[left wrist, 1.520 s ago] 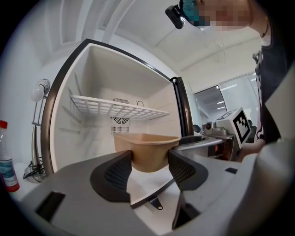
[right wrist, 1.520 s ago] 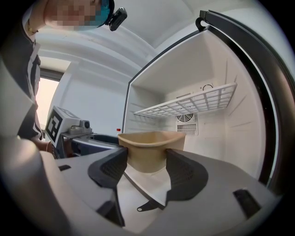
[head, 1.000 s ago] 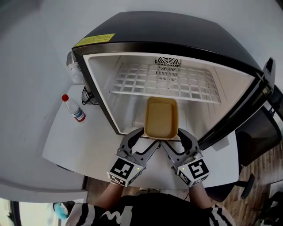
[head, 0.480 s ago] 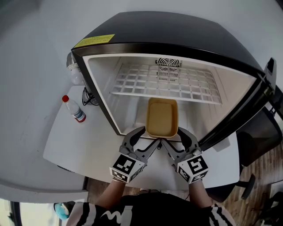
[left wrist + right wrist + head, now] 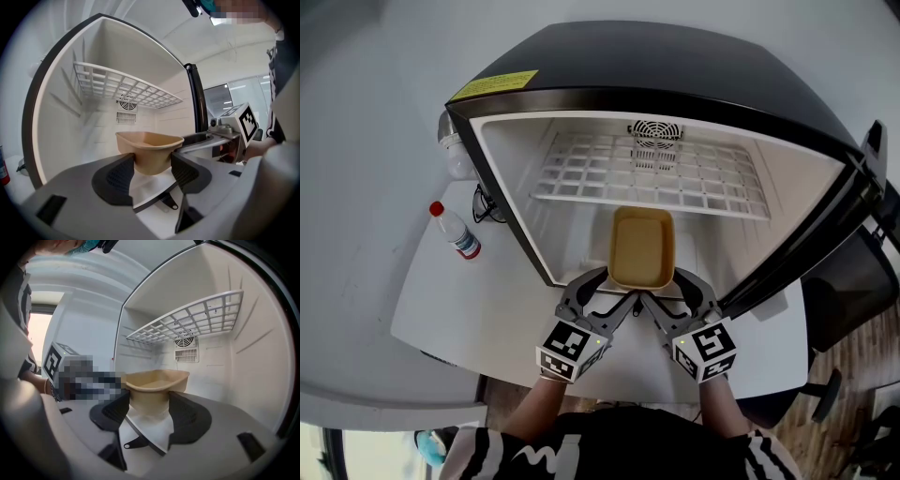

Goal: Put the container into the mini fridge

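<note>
Centre of the head view: a tan, tub-shaped container [image 5: 642,248] sits on the floor of the open mini fridge [image 5: 675,66], close to its front lip and below the wire shelf [image 5: 647,173]. Just under it in the frame, the left claw [image 5: 600,292] and the right claw [image 5: 675,291] both gape wide, gripping nothing. Their tips bracket the container's near end, and contact cannot be told. Placement looks nearly finished. The next move likely calls for a gentle push deeper, or drawing both claws straight back.

White table [image 5: 487,300], wooden floor [image 5: 855,373], bright window [image 5: 40,329]
</note>
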### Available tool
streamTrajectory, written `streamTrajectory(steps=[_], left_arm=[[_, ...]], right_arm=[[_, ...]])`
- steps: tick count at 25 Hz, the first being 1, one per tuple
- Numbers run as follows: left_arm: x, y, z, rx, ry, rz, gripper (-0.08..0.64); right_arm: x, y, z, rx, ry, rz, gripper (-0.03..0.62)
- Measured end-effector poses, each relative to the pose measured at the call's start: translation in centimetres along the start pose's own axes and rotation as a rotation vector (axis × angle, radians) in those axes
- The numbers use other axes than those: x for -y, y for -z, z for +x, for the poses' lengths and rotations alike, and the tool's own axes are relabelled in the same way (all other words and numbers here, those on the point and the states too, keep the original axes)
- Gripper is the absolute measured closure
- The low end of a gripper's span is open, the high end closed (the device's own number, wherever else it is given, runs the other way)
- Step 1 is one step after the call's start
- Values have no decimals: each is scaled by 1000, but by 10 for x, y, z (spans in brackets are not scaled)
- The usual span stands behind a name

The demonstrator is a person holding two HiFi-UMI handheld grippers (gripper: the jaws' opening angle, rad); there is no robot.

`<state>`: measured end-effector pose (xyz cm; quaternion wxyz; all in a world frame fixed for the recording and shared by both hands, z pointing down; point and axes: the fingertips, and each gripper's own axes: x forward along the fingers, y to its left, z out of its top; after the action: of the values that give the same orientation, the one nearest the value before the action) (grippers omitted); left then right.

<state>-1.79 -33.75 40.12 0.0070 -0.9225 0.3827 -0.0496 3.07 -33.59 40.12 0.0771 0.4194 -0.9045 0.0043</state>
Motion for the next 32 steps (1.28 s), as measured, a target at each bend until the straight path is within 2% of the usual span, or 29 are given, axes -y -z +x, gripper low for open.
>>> streamTrajectory(steps=[7, 32], left_arm=[[-4, 15, 5, -32, 1, -26, 308], [-10, 39, 10, -114, -9, -37, 310]], right_arm=[[2, 13, 8, -41, 0, -1, 324], [4, 36, 19, -103, -1, 18, 324]])
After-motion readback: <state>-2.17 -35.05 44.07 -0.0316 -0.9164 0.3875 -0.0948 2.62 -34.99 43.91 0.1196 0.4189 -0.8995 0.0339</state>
